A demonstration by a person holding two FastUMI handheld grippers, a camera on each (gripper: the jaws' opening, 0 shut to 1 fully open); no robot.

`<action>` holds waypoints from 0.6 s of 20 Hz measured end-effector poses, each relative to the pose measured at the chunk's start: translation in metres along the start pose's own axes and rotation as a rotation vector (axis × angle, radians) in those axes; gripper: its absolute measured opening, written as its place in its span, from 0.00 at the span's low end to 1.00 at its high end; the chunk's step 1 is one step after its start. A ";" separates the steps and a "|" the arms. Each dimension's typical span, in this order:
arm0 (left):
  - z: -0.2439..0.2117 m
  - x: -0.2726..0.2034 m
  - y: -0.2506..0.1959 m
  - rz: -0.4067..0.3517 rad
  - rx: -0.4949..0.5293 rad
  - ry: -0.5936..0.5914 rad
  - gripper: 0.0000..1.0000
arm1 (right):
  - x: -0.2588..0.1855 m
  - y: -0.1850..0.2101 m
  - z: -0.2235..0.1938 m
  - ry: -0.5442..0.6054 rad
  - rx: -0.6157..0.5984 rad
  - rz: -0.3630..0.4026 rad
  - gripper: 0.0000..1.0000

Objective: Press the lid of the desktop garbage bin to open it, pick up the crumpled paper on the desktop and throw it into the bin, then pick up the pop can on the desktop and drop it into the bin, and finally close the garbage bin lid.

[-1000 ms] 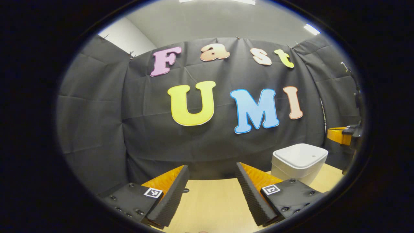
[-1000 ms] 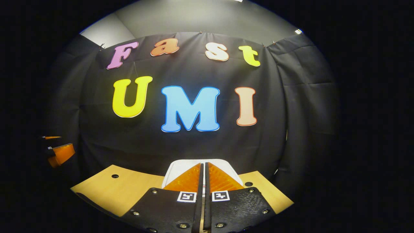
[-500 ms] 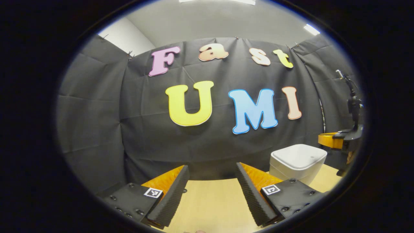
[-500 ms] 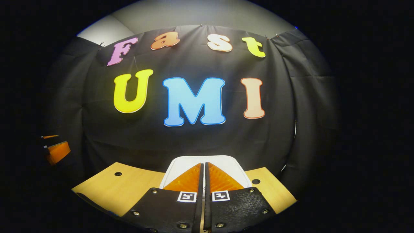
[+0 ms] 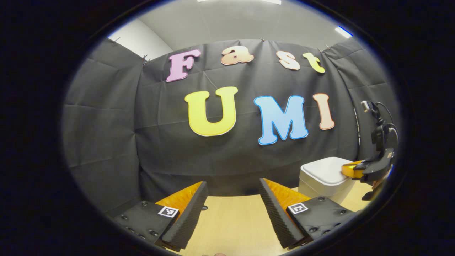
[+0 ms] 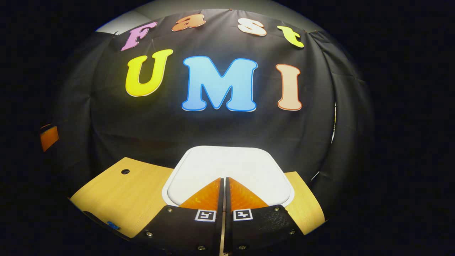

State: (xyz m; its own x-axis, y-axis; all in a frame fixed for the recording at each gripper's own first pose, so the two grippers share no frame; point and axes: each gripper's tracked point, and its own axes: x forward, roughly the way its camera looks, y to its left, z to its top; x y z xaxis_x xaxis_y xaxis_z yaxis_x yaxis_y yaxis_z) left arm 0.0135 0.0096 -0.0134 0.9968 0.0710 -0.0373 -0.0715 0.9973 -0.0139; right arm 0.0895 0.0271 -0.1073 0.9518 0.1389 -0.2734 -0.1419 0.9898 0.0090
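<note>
Lowering the right gripper (image 6: 224,179), fingers pressed together, you are closing on the bin lid (image 6: 227,167) at lower centre; it is looming larger than before, so pressing comes next. Left gripper (image 5: 231,199) is idling spread.

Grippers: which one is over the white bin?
The right gripper, jaws shut, is over the bin's lid. The left gripper is open over the table.

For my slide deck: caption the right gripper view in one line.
Right gripper, fingers shut, poised over the closed white lid of the desktop garbage bin on a wooden table.
</note>
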 end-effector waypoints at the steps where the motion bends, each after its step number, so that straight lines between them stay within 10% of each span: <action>1: 0.000 0.000 -0.001 -0.001 0.000 0.001 0.84 | 0.001 0.001 -0.003 0.009 -0.004 -0.001 0.04; 12: -0.003 0.002 -0.004 -0.014 -0.017 0.012 0.95 | 0.002 0.005 -0.008 -0.047 0.172 0.000 0.04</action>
State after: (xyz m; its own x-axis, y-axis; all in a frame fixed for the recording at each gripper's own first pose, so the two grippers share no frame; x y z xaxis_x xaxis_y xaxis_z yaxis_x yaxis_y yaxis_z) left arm 0.0160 0.0055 -0.0167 0.9972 0.0564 -0.0493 -0.0580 0.9978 -0.0320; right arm 0.0887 0.0319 -0.1153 0.9641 0.1362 -0.2281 -0.0972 0.9799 0.1743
